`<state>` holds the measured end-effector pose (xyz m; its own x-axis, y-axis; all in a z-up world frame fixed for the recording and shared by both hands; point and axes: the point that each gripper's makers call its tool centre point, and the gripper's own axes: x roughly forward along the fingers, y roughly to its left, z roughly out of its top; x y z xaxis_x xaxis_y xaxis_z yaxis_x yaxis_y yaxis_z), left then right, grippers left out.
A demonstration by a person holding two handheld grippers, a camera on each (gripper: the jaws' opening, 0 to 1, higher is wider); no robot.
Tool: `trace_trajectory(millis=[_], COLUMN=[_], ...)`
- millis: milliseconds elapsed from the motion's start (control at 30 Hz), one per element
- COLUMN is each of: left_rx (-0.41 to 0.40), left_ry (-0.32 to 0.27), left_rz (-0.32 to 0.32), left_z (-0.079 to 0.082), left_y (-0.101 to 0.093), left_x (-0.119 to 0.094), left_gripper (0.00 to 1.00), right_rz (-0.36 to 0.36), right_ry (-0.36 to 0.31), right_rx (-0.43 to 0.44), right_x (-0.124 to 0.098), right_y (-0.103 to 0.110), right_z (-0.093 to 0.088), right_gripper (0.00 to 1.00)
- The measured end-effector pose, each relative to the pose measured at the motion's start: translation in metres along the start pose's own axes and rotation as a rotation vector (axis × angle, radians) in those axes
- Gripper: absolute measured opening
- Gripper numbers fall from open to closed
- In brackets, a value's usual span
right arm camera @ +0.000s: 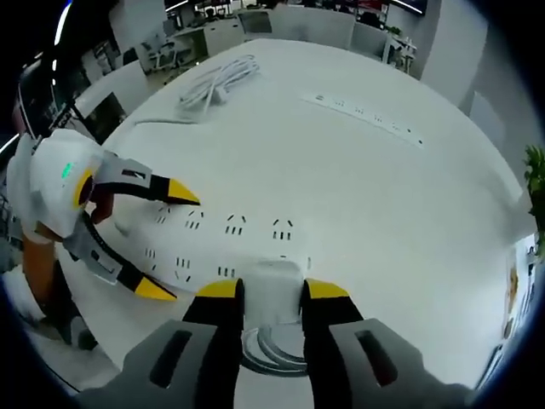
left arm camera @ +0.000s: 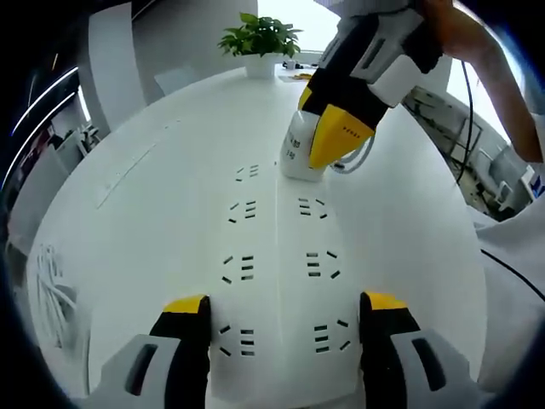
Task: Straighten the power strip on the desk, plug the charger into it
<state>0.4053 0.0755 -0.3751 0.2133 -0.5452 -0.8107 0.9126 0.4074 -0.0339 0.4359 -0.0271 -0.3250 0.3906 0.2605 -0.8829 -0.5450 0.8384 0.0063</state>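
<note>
A wide white power strip (left arm camera: 277, 256) with two rows of sockets lies flat on the white desk (left arm camera: 170, 128). My left gripper (left arm camera: 285, 308) is open, its yellow-tipped jaws standing on either side of the strip's near end. My right gripper (left arm camera: 313, 143) comes in from the upper right, shut on a white charger (left arm camera: 294, 152) that rests on the strip's far end. In the right gripper view the charger (right arm camera: 274, 285) sits between the jaws of the right gripper (right arm camera: 272, 291), its coiled cable (right arm camera: 272, 351) below it. The left gripper (right arm camera: 170, 243) spans the power strip (right arm camera: 213, 247).
A potted plant (left arm camera: 260, 38) stands at the desk's far edge. A bundle of white cable (right arm camera: 217, 81) lies across the desk. A narrow built-in socket strip (right arm camera: 366, 115) runs along the desk surface. Office furniture surrounds the desk.
</note>
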Motion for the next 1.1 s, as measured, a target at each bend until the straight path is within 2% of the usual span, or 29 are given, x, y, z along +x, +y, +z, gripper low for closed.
trace_trajectory(millis=[433,967,1033,1100], left_rx=[0.002,-0.009,-0.008,-0.010], left_ry=[-0.004,0.000,-0.001,-0.002], left_rz=[0.013,0.016,0.016,0.017], left_z=[-0.002,-0.003,-0.003,-0.002], left_y=[-0.007,-0.007,-0.007,-0.006], left_x=[-0.005,-0.005,-0.005,-0.005], left_gripper=[0.72,0.72,0.72,0.72], right_rz=[0.005,-0.011,-0.017,-0.014], right_ry=[0.015,0.031,0.034,0.036], right_rx=[0.018,0.009,-0.027,-0.008], right_x=[0.006,0.014,0.016,0.013], right_y=[0.000,0.002,0.000,0.002], right_z=[-0.003,-0.006,-0.008,-0.006], right_gripper=[0.26,0.28,0.28,0.29])
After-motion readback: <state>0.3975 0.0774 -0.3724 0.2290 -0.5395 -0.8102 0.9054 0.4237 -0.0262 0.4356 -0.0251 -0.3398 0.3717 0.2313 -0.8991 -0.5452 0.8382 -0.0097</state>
